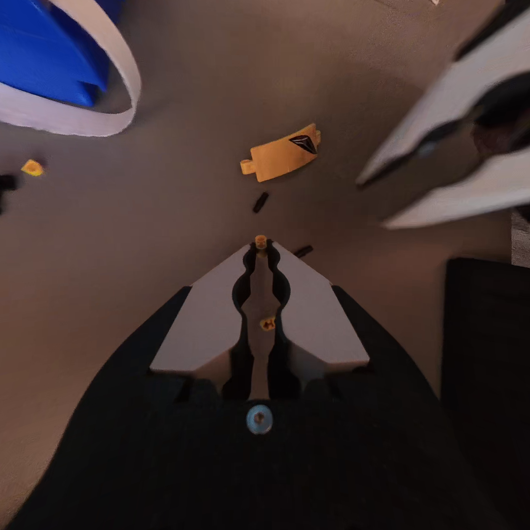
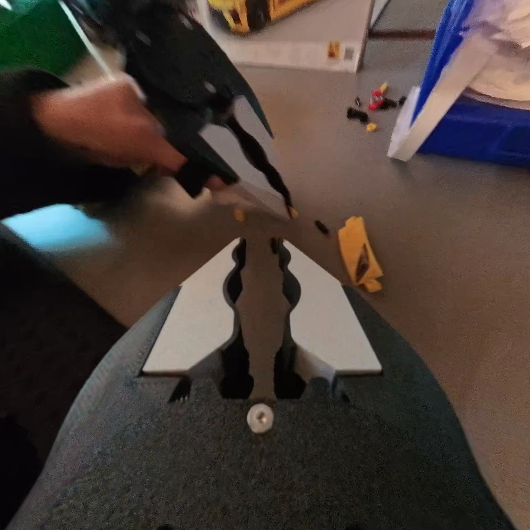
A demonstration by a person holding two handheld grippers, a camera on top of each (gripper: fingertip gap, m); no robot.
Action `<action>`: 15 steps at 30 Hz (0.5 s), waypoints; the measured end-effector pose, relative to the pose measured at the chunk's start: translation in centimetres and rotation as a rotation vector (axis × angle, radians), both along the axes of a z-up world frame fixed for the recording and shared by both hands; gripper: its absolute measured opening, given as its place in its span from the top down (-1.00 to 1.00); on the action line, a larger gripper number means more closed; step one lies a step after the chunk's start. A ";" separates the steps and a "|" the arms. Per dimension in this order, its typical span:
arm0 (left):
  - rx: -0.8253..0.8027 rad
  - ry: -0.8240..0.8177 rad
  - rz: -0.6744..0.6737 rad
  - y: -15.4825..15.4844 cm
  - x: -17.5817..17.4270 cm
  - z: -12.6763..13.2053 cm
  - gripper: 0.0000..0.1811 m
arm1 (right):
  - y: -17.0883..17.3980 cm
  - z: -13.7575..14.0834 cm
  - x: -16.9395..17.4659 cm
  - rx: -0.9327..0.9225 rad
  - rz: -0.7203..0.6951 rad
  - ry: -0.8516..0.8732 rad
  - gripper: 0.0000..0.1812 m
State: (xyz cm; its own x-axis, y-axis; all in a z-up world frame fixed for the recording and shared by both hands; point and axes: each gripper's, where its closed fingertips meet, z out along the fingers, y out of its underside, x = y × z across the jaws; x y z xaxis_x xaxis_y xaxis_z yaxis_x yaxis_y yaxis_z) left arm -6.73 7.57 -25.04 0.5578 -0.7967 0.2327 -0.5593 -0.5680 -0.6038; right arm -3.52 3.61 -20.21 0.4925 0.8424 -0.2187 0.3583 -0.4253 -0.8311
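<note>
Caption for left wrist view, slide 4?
Left gripper pinching a small yellow peg above grey table, curved yellow panel ahead.

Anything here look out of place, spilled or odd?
Small toy-brick parts lie scattered loose on the brown table: a curved yellow panel, black pins, a small yellow piece. The left gripper pinches a tiny yellow connector. Nothing looks damaged.

I had the left claw, black-bodied with white plastic fingers, angled down toward the desk, its fingers drawn nearly together and pinching at the tips. A bare hand with a dark sleeve gripped its black handle, blurred in the right wrist view. My right claw, of the same black and white build, pointed toward the left one, its fingers standing apart with a narrow gap.
</note>
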 end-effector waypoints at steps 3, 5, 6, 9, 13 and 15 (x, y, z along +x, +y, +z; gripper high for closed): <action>-0.005 -0.004 0.006 0.2 0.4 -0.7 0.93 | -2.3 1.3 0.2 0.035 -0.101 0.173 0.79; -0.030 0.006 0.001 -0.1 0.1 -0.6 0.87 | -3.3 2.6 0.1 0.058 -0.126 0.281 0.79; -0.048 0.018 0.009 -0.3 -0.4 -0.3 0.74 | -3.6 3.0 0.0 0.069 -0.124 0.310 0.78; -0.020 -0.014 0.057 -1.0 -3.1 2.8 0.56 | -3.7 3.0 0.2 0.115 -0.112 0.269 0.72; 0.194 -0.129 0.169 -3.7 -10.1 11.0 0.56 | -3.9 3.8 0.7 0.162 -0.125 0.312 0.67; 0.364 -0.146 0.300 -5.4 -16.3 13.8 0.56 | -4.4 3.9 0.3 0.159 -0.106 0.319 0.63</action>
State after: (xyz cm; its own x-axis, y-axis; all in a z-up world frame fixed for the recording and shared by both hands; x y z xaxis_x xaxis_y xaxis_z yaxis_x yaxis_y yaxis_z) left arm -23.00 2.21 -11.23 0.7575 -0.6499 0.0620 -0.2979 -0.4285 -0.8530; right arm -3.20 -0.77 -16.30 0.5070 0.8261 -0.2460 0.0310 -0.3027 -0.9526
